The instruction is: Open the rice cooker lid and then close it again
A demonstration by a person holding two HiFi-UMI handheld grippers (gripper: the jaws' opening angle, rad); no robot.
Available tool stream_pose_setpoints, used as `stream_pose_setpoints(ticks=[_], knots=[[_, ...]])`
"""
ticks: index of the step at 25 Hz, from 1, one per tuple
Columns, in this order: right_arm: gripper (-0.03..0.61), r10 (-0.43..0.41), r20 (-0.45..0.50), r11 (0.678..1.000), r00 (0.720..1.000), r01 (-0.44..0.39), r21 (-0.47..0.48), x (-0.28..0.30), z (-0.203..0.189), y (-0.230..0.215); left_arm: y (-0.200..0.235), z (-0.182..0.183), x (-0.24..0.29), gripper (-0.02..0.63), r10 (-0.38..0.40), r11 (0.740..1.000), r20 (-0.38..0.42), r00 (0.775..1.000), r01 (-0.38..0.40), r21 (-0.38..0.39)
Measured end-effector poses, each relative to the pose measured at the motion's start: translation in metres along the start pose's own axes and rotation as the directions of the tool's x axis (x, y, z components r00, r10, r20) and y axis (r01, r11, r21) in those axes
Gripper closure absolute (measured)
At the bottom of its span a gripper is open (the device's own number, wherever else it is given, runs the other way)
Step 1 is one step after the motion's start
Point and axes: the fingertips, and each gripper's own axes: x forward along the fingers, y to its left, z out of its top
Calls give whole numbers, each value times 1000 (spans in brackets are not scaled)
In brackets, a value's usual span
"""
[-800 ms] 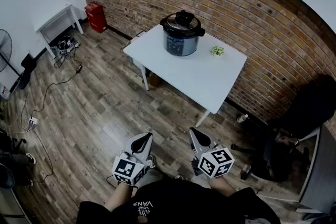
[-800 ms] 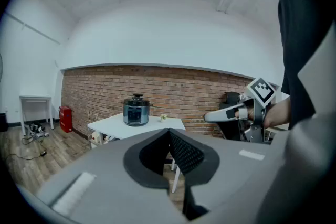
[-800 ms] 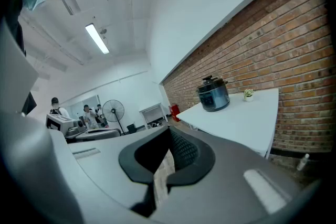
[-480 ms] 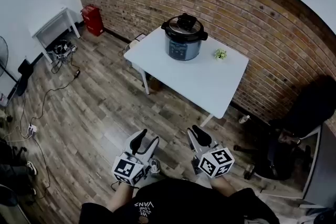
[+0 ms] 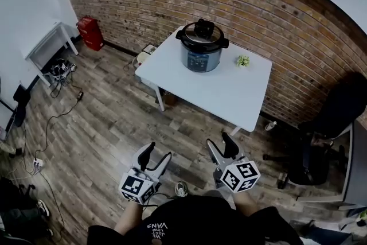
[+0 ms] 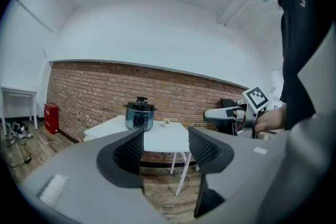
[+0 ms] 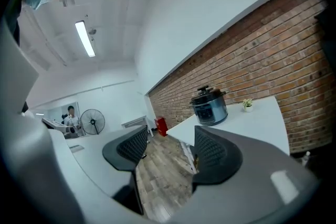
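1. The rice cooker (image 5: 202,47) sits on the white table (image 5: 229,92) with its lid (image 5: 202,31) shut. The left gripper (image 5: 157,153) and right gripper (image 5: 222,144) are both released and empty, well short of the cooker.
2. A sloppy reach could clip the little plant (image 5: 243,60) just beside the cooker.
3. An off-centre grab might make the lid slip.

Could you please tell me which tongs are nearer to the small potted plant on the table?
Right. The right tongs are almost straight below the plant in the head view; the left tongs sit farther left.
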Motion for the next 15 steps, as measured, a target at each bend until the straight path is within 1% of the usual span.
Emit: stream_pose_setpoints(ticks=[5, 8, 12, 15], knots=[[305, -32, -8, 999, 999, 32, 8, 13, -3, 5, 31, -1, 0, 372, 2, 1000, -1, 1000, -2, 1], [305, -51, -23, 999, 998, 51, 3, 19, -3, 1, 40, -4, 4, 373, 9, 999, 2, 1000, -9, -32], [305, -70, -27, 997, 997, 71, 25, 32, 2, -8, 55, -12, 17, 373, 9, 997, -24, 1000, -11, -78], [305, -80, -36, 996, 996, 81, 35, 43, 5, -17, 65, -6, 35, 373, -4, 998, -20, 1000, 3, -59]])
